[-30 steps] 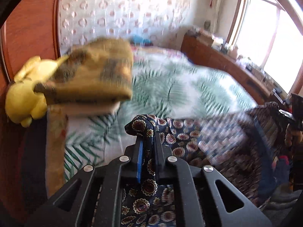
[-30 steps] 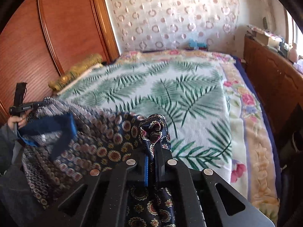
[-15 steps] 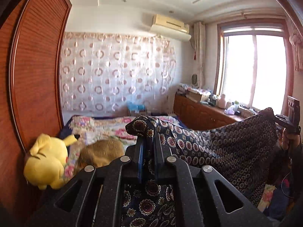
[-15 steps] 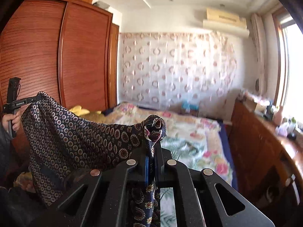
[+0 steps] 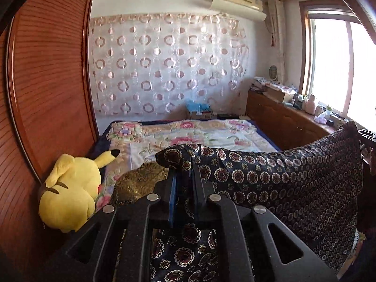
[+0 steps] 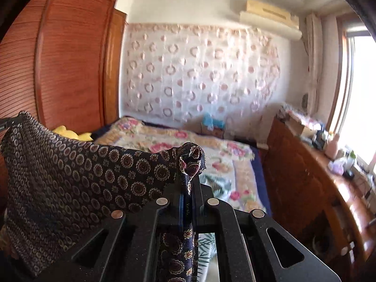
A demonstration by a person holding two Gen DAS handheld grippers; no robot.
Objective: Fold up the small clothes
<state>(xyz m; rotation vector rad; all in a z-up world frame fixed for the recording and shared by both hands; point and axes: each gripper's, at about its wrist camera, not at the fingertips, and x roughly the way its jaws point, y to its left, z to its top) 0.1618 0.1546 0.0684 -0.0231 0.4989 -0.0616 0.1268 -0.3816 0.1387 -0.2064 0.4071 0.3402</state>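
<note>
A dark navy garment [image 5: 282,183] with a round medallion print hangs stretched in the air between my two grippers, above the bed [image 5: 211,136]. In the left wrist view, my left gripper [image 5: 184,176] pinches one bunched corner; its jaws are opening slightly, with the cloth still between the pads. The right wrist view shows my right gripper [image 6: 189,188] shut tight on the opposite corner of the garment [image 6: 70,176], which spreads away to the left. The garment's lower edge hangs below both views, out of sight.
A yellow plush toy [image 5: 70,192] and a gold cushion [image 5: 141,181] lie at the bed's left side, against a wooden wardrobe [image 5: 47,94]. A low wooden cabinet [image 5: 293,122] with clutter runs under the window on the right. A circle-patterned curtain [image 5: 164,70] covers the far wall.
Both grippers have risen with the garment, from just over the palm-leaf bedspread up to where the wall and ceiling show. The cloth now hangs spread between them.
</note>
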